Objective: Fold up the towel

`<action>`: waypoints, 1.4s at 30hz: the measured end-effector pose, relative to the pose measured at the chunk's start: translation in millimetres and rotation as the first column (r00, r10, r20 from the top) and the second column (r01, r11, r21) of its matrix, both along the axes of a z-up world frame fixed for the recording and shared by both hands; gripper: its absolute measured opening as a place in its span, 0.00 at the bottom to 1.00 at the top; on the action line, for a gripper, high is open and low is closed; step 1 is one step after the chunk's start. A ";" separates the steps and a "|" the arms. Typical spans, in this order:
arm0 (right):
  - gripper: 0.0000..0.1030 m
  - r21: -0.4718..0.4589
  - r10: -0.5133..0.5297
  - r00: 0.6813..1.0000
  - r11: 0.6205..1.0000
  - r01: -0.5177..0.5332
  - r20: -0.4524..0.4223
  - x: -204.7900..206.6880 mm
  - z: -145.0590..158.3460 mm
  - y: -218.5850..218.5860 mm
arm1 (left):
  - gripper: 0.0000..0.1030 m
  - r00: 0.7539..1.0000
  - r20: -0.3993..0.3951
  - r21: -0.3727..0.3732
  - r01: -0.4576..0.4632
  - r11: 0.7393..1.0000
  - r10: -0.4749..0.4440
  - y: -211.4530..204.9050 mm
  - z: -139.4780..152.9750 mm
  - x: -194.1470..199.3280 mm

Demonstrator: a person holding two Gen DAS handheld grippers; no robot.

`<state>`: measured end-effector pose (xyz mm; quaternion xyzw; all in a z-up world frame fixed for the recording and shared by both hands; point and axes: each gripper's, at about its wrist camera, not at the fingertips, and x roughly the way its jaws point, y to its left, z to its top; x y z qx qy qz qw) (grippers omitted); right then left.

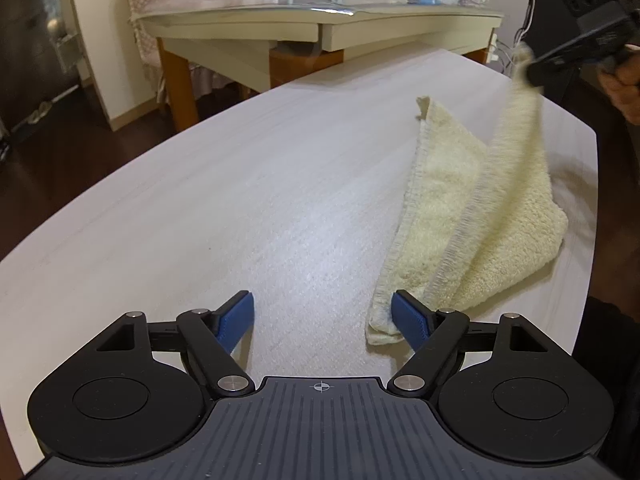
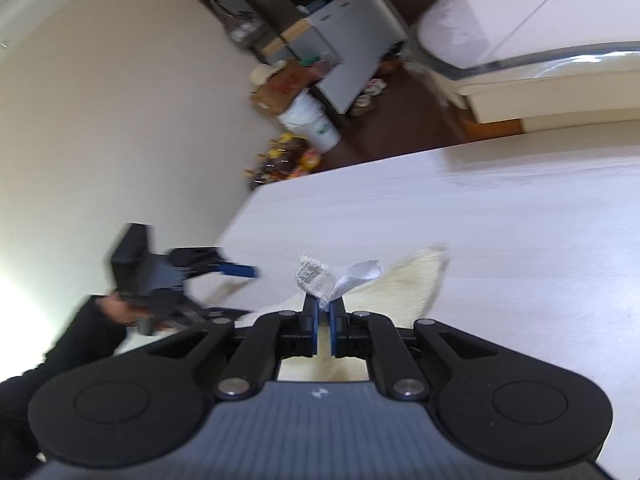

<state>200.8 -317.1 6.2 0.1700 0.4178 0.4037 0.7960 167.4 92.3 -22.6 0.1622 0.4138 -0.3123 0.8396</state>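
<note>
Tabletop [image 1: 200, 200], pale and wood-grained, fills the left and middle of the left wrist view, bare down to the left gripper [image 1: 322, 312] at the bottom edge. Its blue pads stand wide apart, released and holding nothing, though the right-hand pad sits just against the near corner of the towel [image 1: 460, 216].

That cream towel lies right of centre in the frame, partly doubled over, one corner pulled up in a blurred stretch toward the upper right. There the right gripper [image 1: 538, 72] has it, clenched on the cloth at the corner. The right wrist view agrees: the jaws are nearly closed, with a scrap of towel and a white tag poking out between them, and the rest of the cloth trailing below toward the lower middle of the frame.

To my eye the fold is only begun. Done well, the raised corner should travel across in a low, even arc and come down square on the opposite corner, so the edges line up. The free tongs would do best pinning the near corner, since the cloth may otherwise drag and bunch.
</note>
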 end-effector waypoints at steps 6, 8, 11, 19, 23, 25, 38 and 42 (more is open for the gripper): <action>0.06 -0.046 -0.033 0.999 0.998 0.032 -0.027 33.0 -32.5 10.2 | 0.78 1.000 0.030 0.002 0.008 1.000 -0.008 -0.8 0.0 -3.5; 0.06 -0.043 -0.040 0.999 0.998 0.038 -0.033 38.6 -36.9 10.9 | 0.77 0.999 0.032 -0.011 0.013 1.000 -0.012 0.1 0.2 -4.0; 0.06 -0.034 -0.050 0.998 0.998 0.048 -0.035 42.8 -39.5 10.1 | 0.77 0.999 0.037 -0.038 0.018 0.999 -0.016 1.0 1.1 -4.5; 0.06 0.003 -0.031 0.998 1.000 0.031 -0.049 44.2 -34.5 8.7 | 0.77 0.997 0.077 -0.113 0.002 0.994 0.007 10.1 15.1 -6.4; 0.06 0.050 -0.030 0.998 0.998 0.033 -0.048 41.4 -23.2 4.1 | 0.77 0.995 0.090 -0.142 0.055 0.988 -0.042 8.5 18.7 -15.8; 0.06 0.049 -0.041 0.998 0.998 0.043 -0.037 43.1 -18.2 3.5 | 0.77 0.993 0.097 -0.154 0.082 0.985 -0.068 5.0 19.2 -20.0; 0.17 -0.022 -0.085 0.994 0.996 0.084 -0.061 57.4 -43.9 12.9 | 0.77 0.995 0.069 -0.091 0.075 0.993 -0.068 -13.9 -0.9 -16.0; 0.17 0.043 -0.121 0.992 0.992 0.122 -0.036 33.6 -35.2 -5.9 | 0.77 0.996 0.079 -0.121 0.060 0.991 -0.051 -8.7 2.3 -14.4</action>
